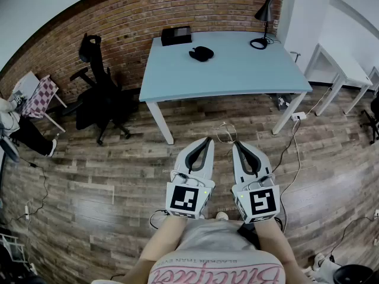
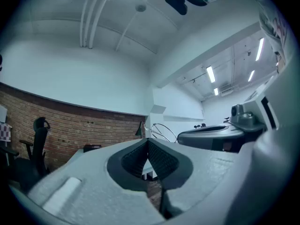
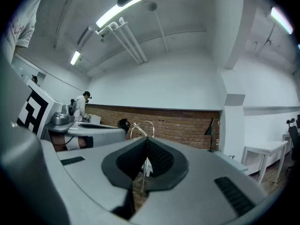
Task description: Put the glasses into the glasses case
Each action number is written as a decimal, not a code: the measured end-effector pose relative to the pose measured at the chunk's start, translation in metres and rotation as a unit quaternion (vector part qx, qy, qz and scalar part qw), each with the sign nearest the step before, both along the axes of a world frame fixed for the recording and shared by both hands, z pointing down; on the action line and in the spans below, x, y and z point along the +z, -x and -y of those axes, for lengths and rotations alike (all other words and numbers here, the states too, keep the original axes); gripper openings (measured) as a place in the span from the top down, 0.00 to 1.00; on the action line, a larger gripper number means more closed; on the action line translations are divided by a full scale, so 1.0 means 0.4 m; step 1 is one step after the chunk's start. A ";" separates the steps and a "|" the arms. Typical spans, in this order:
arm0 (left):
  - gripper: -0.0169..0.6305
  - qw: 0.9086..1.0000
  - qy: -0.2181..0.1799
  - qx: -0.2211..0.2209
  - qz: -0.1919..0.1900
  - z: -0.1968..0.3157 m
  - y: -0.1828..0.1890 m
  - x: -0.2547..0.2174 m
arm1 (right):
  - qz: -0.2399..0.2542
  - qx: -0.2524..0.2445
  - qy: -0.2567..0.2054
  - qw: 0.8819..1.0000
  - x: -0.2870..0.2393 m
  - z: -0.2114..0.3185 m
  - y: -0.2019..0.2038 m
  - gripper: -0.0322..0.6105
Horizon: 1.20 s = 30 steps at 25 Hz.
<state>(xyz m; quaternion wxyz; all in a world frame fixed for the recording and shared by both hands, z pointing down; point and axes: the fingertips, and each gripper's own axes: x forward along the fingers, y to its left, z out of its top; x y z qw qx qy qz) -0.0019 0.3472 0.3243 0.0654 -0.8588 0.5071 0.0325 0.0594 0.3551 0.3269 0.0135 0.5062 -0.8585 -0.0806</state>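
Observation:
Thin wire-framed glasses [image 1: 225,134] hang above the wooden floor, just ahead of my two grippers. My right gripper [image 1: 235,143] is shut on one temple of the glasses; in the right gripper view the wire runs down between the jaws and the glasses' rims [image 3: 143,128] stick up past my right gripper [image 3: 146,139]. My left gripper [image 1: 207,139] is held close beside it, jaws together with nothing between them. In the left gripper view the glasses [image 2: 161,131] show just right of my left gripper [image 2: 148,140]. A dark glasses case [image 1: 201,53] lies on the light blue table [image 1: 237,76], far ahead.
On the table also stand a black box [image 1: 176,35] at the back left and a black desk lamp [image 1: 263,16] at the back right. A black office chair [image 1: 98,99] is left of the table, a white table [image 1: 346,67] to the right. Cables lie on the floor.

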 end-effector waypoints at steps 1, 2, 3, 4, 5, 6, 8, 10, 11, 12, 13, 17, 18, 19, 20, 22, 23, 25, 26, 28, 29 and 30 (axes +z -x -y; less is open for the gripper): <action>0.97 1.000 0.001 0.000 -0.001 0.001 -0.002 0.001 | 0.001 0.001 0.002 1.000 0.001 0.002 -0.003 0.93; 0.97 1.000 0.001 -0.001 -0.003 0.002 -0.003 0.003 | 0.001 0.002 0.004 1.000 0.001 0.004 -0.006 0.93; 0.97 1.000 0.001 -0.001 -0.004 0.004 -0.005 0.003 | 0.001 0.003 0.005 1.000 0.002 0.006 -0.008 0.93; 0.97 1.000 0.000 -0.001 -0.004 0.006 -0.007 0.001 | 0.001 0.002 0.005 1.000 0.004 0.008 -0.011 0.93; 0.97 1.000 -0.001 -0.001 -0.005 0.008 -0.010 0.001 | 0.000 0.002 0.007 1.000 0.006 0.009 -0.013 0.93; 0.97 1.000 0.000 -0.001 -0.005 0.010 -0.014 0.002 | -0.001 0.002 0.008 1.000 0.008 0.011 -0.017 0.93; 0.97 1.000 0.004 -0.002 -0.005 0.013 -0.022 0.009 | 0.001 0.002 0.013 1.000 0.015 0.013 -0.026 0.93; 0.97 1.000 0.006 -0.004 -0.006 0.017 -0.031 0.010 | 0.006 0.002 0.019 1.000 0.020 0.016 -0.036 0.93; 0.97 1.000 0.007 -0.006 -0.006 0.019 -0.035 0.010 | 0.007 0.001 0.021 1.000 0.022 0.018 -0.041 0.93; 0.97 1.000 0.006 -0.007 -0.005 0.021 -0.040 0.009 | 0.007 0.000 0.021 1.000 0.022 0.021 -0.046 0.93; 0.97 1.000 0.004 -0.009 -0.005 0.023 -0.046 0.007 | 0.006 -0.002 0.021 1.000 0.023 0.023 -0.052 0.93; 0.97 1.000 -0.003 -0.014 -0.001 0.033 -0.081 0.002 | 0.012 -0.008 0.024 1.000 0.022 0.035 -0.086 0.93; 0.97 1.000 -0.004 -0.016 0.001 0.035 -0.091 0.001 | 0.014 -0.011 0.025 1.000 0.022 0.037 -0.096 0.93; 0.97 1.000 -0.006 -0.018 0.003 0.035 -0.100 0.000 | 0.017 -0.015 0.026 0.999 0.022 0.039 -0.104 0.93; 0.97 1.000 -0.007 -0.021 0.005 0.034 -0.107 0.001 | 0.020 -0.018 0.027 0.999 0.021 0.040 -0.110 0.93; 0.97 1.000 -0.008 -0.027 0.007 0.032 -0.115 0.001 | 0.023 -0.026 0.027 0.999 0.018 0.043 -0.116 0.93; 0.97 0.999 -0.008 -0.030 0.007 0.030 -0.117 0.001 | 0.022 -0.031 0.026 0.999 0.017 0.044 -0.117 0.93; 0.97 0.999 -0.007 -0.035 0.007 0.030 -0.118 0.005 | 0.017 -0.038 0.023 0.999 0.017 0.048 -0.117 0.93; 0.97 0.999 -0.007 -0.037 0.009 0.033 -0.118 0.008 | 0.015 -0.039 0.022 0.999 0.019 0.052 -0.118 0.93; 0.97 0.999 -0.006 -0.040 0.011 0.043 -0.118 0.014 | 0.011 -0.042 0.021 0.999 0.023 0.063 -0.118 0.93; 0.97 0.999 -0.005 -0.041 0.011 0.050 -0.117 0.015 | 0.010 -0.043 0.022 0.999 0.024 0.069 -0.117 0.93; 0.97 0.999 -0.005 -0.042 0.009 0.059 -0.115 0.015 | 0.008 -0.044 0.022 0.999 0.024 0.077 -0.116 0.93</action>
